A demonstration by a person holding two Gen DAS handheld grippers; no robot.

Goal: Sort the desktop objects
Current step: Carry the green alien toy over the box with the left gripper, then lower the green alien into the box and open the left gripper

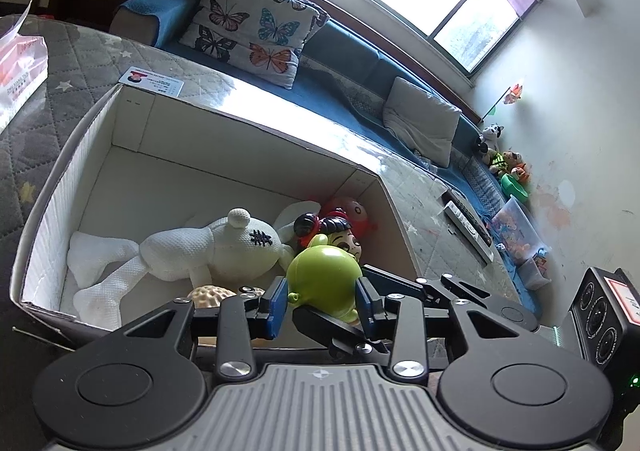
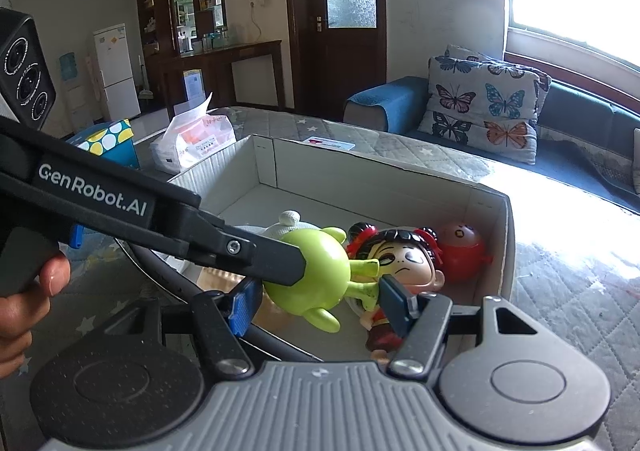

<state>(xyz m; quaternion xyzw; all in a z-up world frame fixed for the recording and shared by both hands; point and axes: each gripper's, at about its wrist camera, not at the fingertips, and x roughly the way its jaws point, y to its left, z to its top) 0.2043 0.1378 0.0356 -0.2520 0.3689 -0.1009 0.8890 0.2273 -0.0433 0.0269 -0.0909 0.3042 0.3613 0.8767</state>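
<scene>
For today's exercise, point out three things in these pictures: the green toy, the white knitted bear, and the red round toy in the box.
green toy [image 1: 322, 271]: left wrist view, on its rounded body.
white knitted bear [image 1: 224, 251]: left wrist view, on its head.
red round toy [image 2: 460, 247]: right wrist view, on its front.

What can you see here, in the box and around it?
cardboard box: one, white inside, on the quilted table
plush toy: one, white, lying in the box
doll: one, black hair, red bows, in the box
round toy: one, red, box corner behind the doll
bumpy ball: one, beige, in the box, partly hidden
green toy: one, lime, held over the box
tissue pack: one, white and orange, beside the box
card: one, white, behind the box
left hand-held gripper: one, black, blue pads, shut on the green toy
right hand-held gripper: one, black, blue pads, flanking the green toy, grip unclear
hand: one, on the left hand-held gripper's handle
</scene>
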